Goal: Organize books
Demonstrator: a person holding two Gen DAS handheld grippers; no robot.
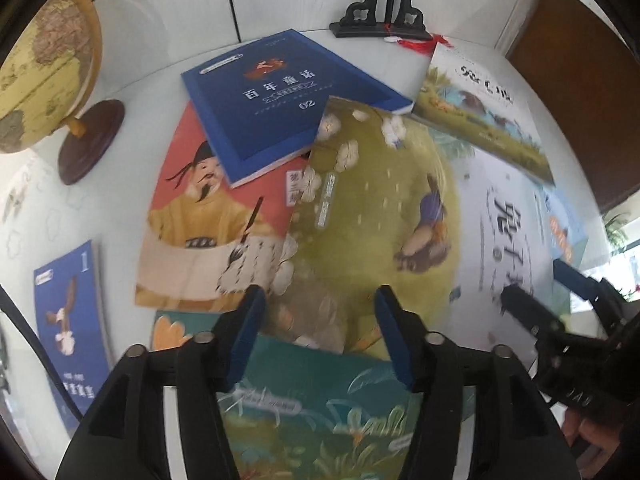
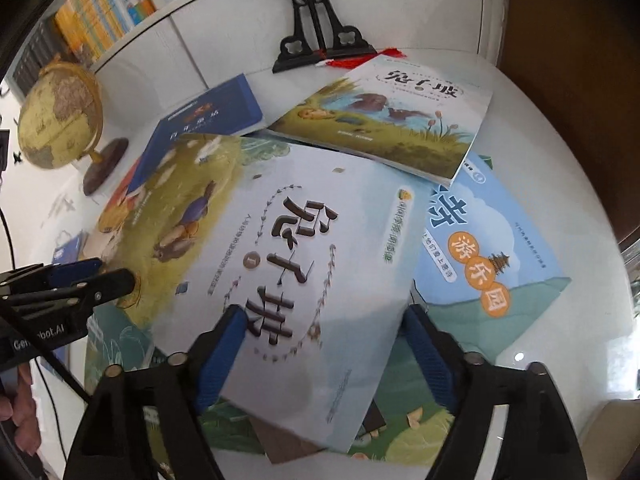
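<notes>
Several books lie overlapping on a white table [image 2: 532, 112]. My left gripper [image 1: 320, 312] is open above an olive-green book [image 1: 380, 200] and a teal book [image 1: 312, 400], with nothing gripped. To their left lie a red book showing a man in a yellow robe [image 1: 212, 216], a dark blue book [image 1: 280, 96] and a blue eagle book [image 1: 68, 312]. My right gripper [image 2: 324, 332] is open over a white book with large black characters [image 2: 288, 264], its fingers astride the near end. A pond-scene book [image 2: 392, 116] and a light blue book [image 2: 492, 252] lie beyond.
A globe [image 1: 40, 72] on a dark round base stands at the left. A black ornamental stand [image 2: 316, 32] with a red tassel sits at the back against white cabinet doors. A shelf of books [image 2: 104, 4] runs along the upper left. A brown panel [image 2: 580, 80] borders the right.
</notes>
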